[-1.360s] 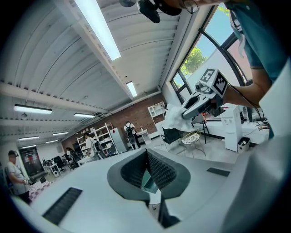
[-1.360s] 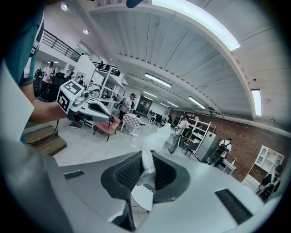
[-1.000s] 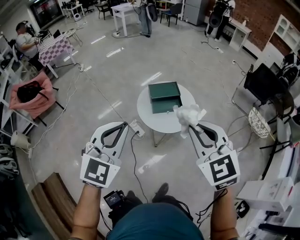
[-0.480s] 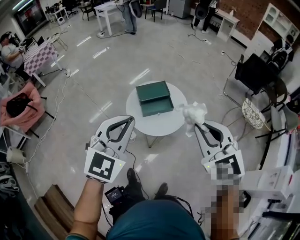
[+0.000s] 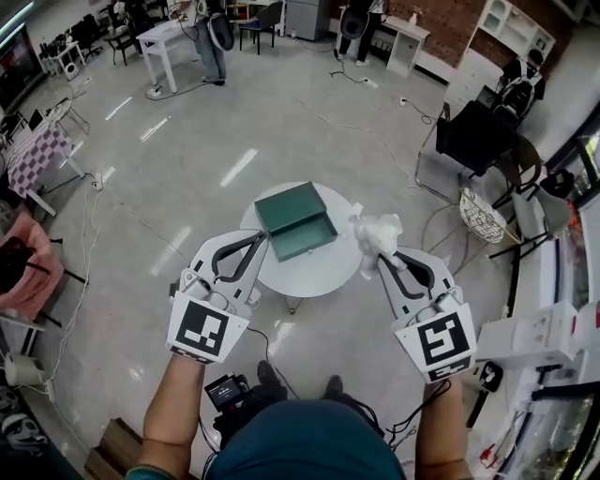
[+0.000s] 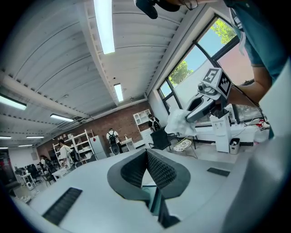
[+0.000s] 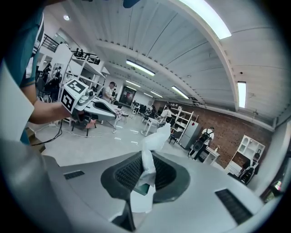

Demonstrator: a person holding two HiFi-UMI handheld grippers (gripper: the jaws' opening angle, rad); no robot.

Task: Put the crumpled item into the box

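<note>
A glossy grey floor (image 5: 281,112) is being lit by long ceiling strip lights (image 6: 103,25). Daylight is being let in through tall windows (image 6: 200,50). A brick wall (image 5: 457,26) is being lined by white shelves (image 5: 511,17); mid-floor, space is being taken by a round white table (image 5: 319,274).

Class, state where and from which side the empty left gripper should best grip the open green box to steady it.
Likely the thin left side wall of the open green box, from above: its upright rim suits two jaws and lies nearest the left gripper.

White crumpled item (image 5: 377,232), dark green box (image 5: 296,221), white table (image 5: 302,273), glossy grey floor (image 5: 281,122)
</note>
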